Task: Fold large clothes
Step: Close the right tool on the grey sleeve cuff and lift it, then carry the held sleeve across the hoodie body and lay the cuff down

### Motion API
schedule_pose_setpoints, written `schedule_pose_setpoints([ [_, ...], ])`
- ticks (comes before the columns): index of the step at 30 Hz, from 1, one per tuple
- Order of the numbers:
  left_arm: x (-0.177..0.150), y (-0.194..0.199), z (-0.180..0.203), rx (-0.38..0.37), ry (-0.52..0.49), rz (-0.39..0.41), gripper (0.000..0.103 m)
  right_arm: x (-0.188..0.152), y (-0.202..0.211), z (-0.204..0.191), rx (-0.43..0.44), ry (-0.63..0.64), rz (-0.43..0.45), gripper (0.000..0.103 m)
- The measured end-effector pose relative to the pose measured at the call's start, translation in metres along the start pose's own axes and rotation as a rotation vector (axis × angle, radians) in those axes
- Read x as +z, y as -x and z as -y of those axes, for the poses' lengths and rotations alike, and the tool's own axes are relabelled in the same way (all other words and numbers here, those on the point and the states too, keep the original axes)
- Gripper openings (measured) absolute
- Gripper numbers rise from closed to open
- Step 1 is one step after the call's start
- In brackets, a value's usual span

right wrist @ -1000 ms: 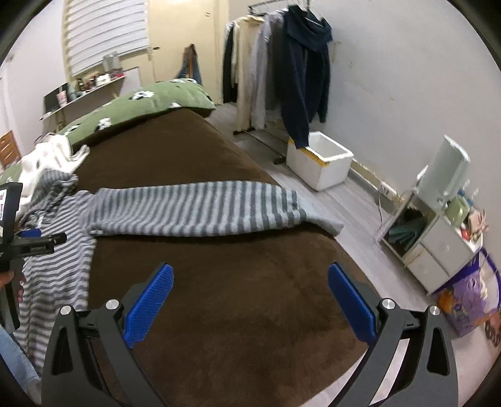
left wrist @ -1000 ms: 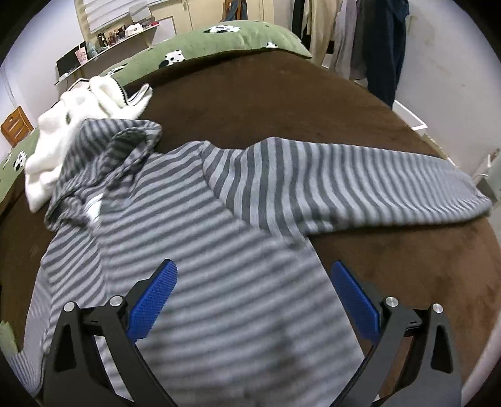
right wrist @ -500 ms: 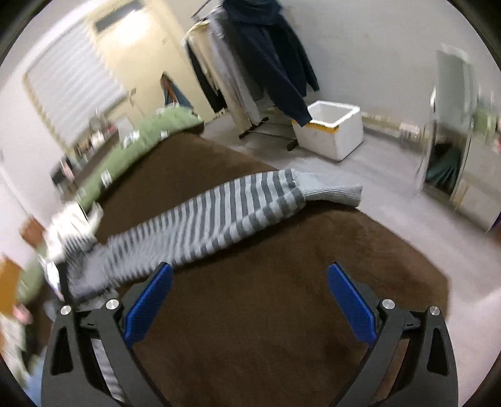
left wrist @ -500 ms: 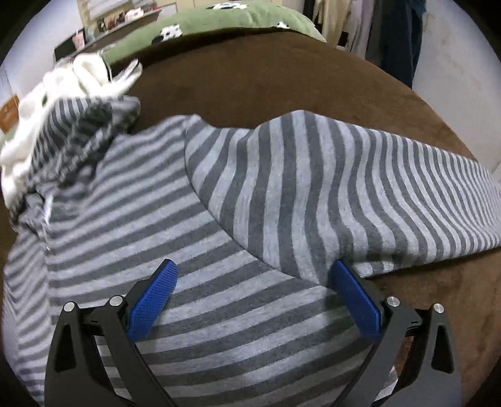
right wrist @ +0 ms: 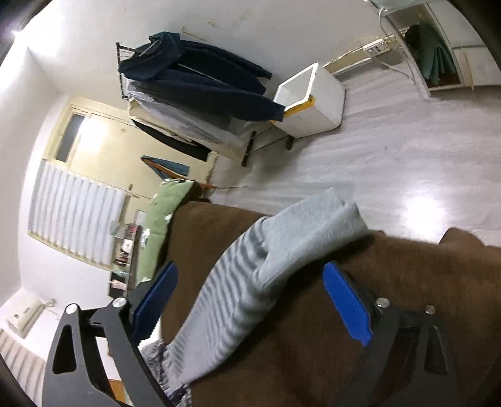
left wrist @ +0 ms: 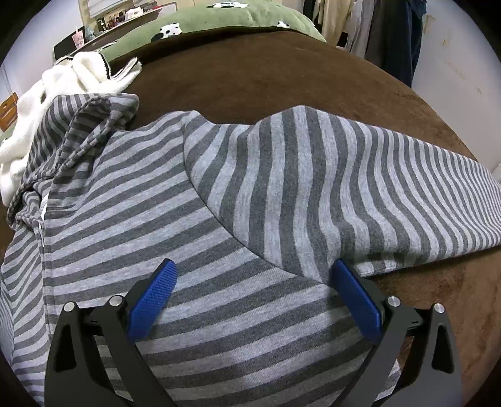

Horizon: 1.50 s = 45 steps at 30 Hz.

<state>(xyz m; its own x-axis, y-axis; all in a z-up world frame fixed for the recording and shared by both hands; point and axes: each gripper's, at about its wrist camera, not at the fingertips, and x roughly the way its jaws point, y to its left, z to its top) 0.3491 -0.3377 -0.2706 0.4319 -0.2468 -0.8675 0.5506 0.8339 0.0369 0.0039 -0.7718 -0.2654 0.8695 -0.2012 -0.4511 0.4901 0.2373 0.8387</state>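
A grey striped hoodie (left wrist: 194, 219) lies flat on a brown bed cover (left wrist: 281, 75), hood (left wrist: 84, 125) at the upper left, one sleeve (left wrist: 391, 194) stretched out to the right. My left gripper (left wrist: 253, 297) is open, low over the body near the armpit seam. My right gripper (right wrist: 250, 300) is open and rolled sideways, straddling the sleeve (right wrist: 250, 281) near its plain grey cuff (right wrist: 316, 219) at the bed's edge. Neither holds cloth.
A white fleece garment (left wrist: 47, 94) lies by the hood. A green cow-print pillow (left wrist: 219, 15) lies at the bed's far end. Beside the bed are a clothes rack (right wrist: 194, 94), a white foam box (right wrist: 313, 100) and grey floor (right wrist: 407, 156).
My left gripper has come down close over the hoodie's armpit. My right gripper has rolled sideways and closed in on the sleeve's cuff end.
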Motion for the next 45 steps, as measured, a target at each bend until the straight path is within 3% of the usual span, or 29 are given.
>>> schedule_pose_setpoints([
  [3, -0.001, 0.001, 0.002, 0.000, 0.005, 0.002, 0.098, 0.002, -0.012, 0.001, -0.043, 0.010, -0.023, 0.082],
  [5, -0.002, 0.001, 0.002, 0.002, 0.007, 0.005, 0.098, 0.003, -0.019, 0.001, -0.082, 0.024, -0.027, 0.067],
  [7, -0.003, 0.002, 0.002, 0.005, 0.008, 0.011, 0.098, 0.001, -0.021, 0.007, -0.097, 0.006, -0.008, 0.020],
  [9, -0.005, 0.002, 0.001, 0.006, 0.010, 0.016, 0.098, -0.001, -0.025, 0.019, -0.064, -0.069, -0.010, 0.012],
  [16, -0.007, 0.003, 0.000, 0.012, 0.026, 0.029, 0.098, -0.005, -0.017, -0.005, -0.056, 0.061, 0.064, 0.009],
  [20, -0.008, 0.003, 0.000, 0.010, 0.037, 0.028, 0.098, -0.005, -0.005, -0.040, -0.016, 0.139, 0.091, 0.009],
  [30, -0.013, 0.041, -0.015, -0.013, 0.100, 0.043, 0.097, -0.023, 0.035, -0.211, 0.196, 0.429, 0.101, 0.009],
  [38, -0.061, 0.130, -0.072, 0.007, 0.183, 0.121, 0.097, -0.113, 0.042, -0.366, 0.282, 0.800, 0.045, 0.009],
  [45, -0.104, 0.179, -0.146, 0.075, 0.273, 0.132, 0.097, -0.225, -0.004, -0.431, 0.331, 0.965, -0.105, 0.009],
])
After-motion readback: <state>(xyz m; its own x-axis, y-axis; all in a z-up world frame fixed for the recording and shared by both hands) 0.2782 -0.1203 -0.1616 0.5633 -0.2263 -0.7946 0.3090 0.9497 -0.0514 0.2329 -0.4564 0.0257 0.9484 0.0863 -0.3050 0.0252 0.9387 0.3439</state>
